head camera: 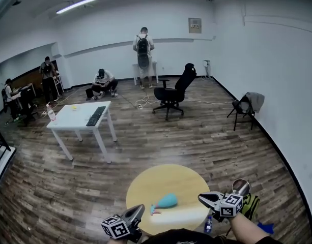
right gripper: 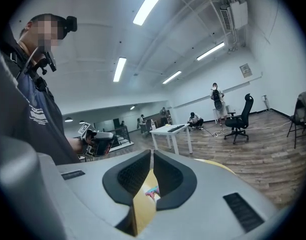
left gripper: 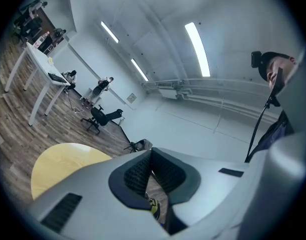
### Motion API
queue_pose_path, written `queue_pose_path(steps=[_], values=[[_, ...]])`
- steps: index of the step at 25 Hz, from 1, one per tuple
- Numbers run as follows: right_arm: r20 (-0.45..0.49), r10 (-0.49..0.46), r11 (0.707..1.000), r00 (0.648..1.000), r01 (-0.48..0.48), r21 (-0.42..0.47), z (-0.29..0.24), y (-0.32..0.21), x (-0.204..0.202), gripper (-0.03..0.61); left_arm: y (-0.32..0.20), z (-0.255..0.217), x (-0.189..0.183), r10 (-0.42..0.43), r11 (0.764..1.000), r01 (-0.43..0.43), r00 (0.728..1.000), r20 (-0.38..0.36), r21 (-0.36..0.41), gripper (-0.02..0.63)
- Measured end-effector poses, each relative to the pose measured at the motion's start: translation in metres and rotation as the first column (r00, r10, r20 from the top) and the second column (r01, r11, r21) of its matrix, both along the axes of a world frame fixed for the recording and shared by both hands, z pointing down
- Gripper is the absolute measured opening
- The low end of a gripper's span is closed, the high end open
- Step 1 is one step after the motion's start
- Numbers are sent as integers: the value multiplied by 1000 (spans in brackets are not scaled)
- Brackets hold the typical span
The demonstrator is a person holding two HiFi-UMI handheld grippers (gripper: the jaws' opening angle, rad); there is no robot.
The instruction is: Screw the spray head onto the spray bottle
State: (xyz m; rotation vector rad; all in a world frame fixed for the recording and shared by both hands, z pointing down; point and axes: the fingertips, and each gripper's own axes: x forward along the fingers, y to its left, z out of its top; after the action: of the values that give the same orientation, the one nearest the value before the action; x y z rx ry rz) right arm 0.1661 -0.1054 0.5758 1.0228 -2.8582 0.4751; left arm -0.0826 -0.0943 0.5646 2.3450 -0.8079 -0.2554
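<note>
Left claw pressed together, right claw barely parted, spray bottle seemingly lying down, table half-hidden.

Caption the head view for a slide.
The left claw and right claw poised at a round yellow table bearing a teal spray bottle.

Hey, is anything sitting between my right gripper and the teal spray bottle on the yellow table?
Nothing visible does. The teal spray bottle lies on its side on the round yellow table, and only bare tabletop shows between it and the right gripper.
</note>
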Motion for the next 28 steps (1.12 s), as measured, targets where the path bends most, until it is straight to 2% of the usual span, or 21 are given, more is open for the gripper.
queue_pose_path(steps=[2, 4, 6, 8, 12, 15, 17, 19, 21, 23, 26, 28], values=[[-64, -12, 1000, 998, 12, 0, 12, -31, -35, 66, -34, 2, -28, 36, 999, -36, 999, 7, -6, 15], [-178, -61, 998, 982, 61, -7, 34, -51, -72, 108, -61, 7, -55, 74, 997, -74, 997, 25, -4, 15], [-308, -124, 992, 943, 123, -22, 62, -71, -102, 151, -86, 15, -76, 104, 995, -104, 993, 49, -1, 15], [-421, -197, 980, 886, 192, -54, 90, -91, -127, 208, -113, 19, -89, 120, 993, -121, 991, 63, 6, 15], [-586, -361, 927, 726, 350, -137, 139, -125, -149, 289, -151, 29, -87, 110, 994, -110, 993, 47, -6, 15], [-656, -474, 864, 588, 455, -217, 184, -138, -152, 345, -154, 42, -78, 71, 997, -69, 997, 43, -45, 15], [-695, -547, 807, 466, 513, -291, 217, -135, -153, 377, -146, 55, -74, 25, 996, -22, 999, 35, -83, 15], [-733, -598, 745, 325, 561, -360, 259, -135, -148, 432, -140, 69, -69, -28, 992, 30, 999, 18, -122, 15], [-758, -616, 700, 212, 589, -404, 299, -144, -143, 465, -138, 80, -61, -68, 986, 70, 997, 20, -153, 15], [-767, -625, 682, 143, 578, -448, 331, -155, -138, 483, -137, 86, -55, -92, 978, 98, 995, 41, -182, 15], [-753, -655, 664, 62, 522, -535, 372, -156, -128, 480, -132, 91, -58, -116, 966, 132, 990, 82, -224, 15], [-736, -675, 646, 46, 518, -561, 381, -153, -126, 460, -129, 93, -63, -125, 959, 146, 987, 97, -242, 15]])
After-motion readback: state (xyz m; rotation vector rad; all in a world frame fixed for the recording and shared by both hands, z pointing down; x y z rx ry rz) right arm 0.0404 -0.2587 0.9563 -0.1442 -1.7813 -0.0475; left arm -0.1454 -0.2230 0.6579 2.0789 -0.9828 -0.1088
